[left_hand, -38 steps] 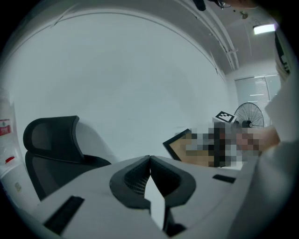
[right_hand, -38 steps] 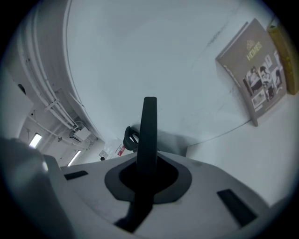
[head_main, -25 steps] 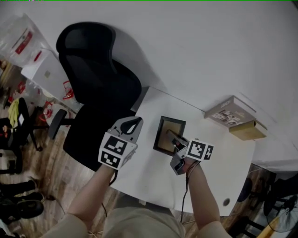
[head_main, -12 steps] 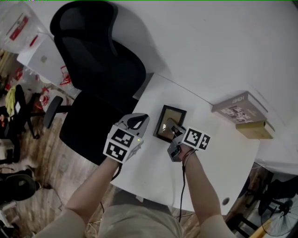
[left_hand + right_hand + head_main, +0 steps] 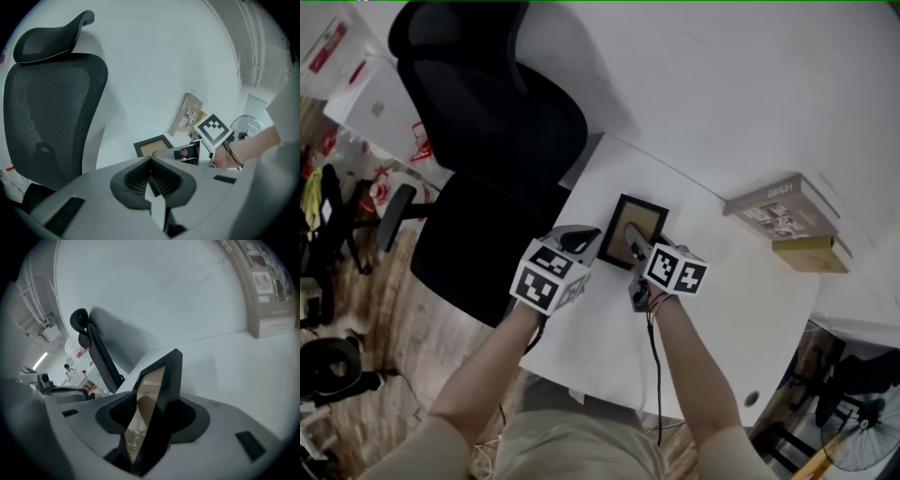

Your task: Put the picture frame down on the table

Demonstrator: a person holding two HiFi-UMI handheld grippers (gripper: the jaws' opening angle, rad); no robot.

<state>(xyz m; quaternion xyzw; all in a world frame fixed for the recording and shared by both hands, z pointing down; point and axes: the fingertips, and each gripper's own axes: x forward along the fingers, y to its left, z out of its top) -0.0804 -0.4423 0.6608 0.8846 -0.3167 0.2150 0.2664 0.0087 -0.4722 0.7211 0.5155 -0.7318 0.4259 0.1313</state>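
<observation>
A black picture frame (image 5: 633, 225) with a tan inside is held low over the white table (image 5: 741, 300), near its far left part. My right gripper (image 5: 636, 247) is shut on the frame's near edge. In the right gripper view the frame (image 5: 159, 385) stands edge-on and tilted between the jaws of my right gripper (image 5: 152, 416). I cannot tell whether the frame touches the table. My left gripper (image 5: 587, 235) is shut and empty, just left of the frame. The left gripper view shows my left gripper (image 5: 151, 163) with the frame (image 5: 153, 146) beyond it.
A black office chair (image 5: 492, 122) stands off the table's far left edge. A stack of books (image 5: 783, 208) and a wooden box (image 5: 814, 254) sit at the back right by the wall. A fan (image 5: 862, 441) stands on the floor at lower right.
The left gripper has come closer to the frame's left edge. The right gripper still holds the frame, at much the same place over the table.
</observation>
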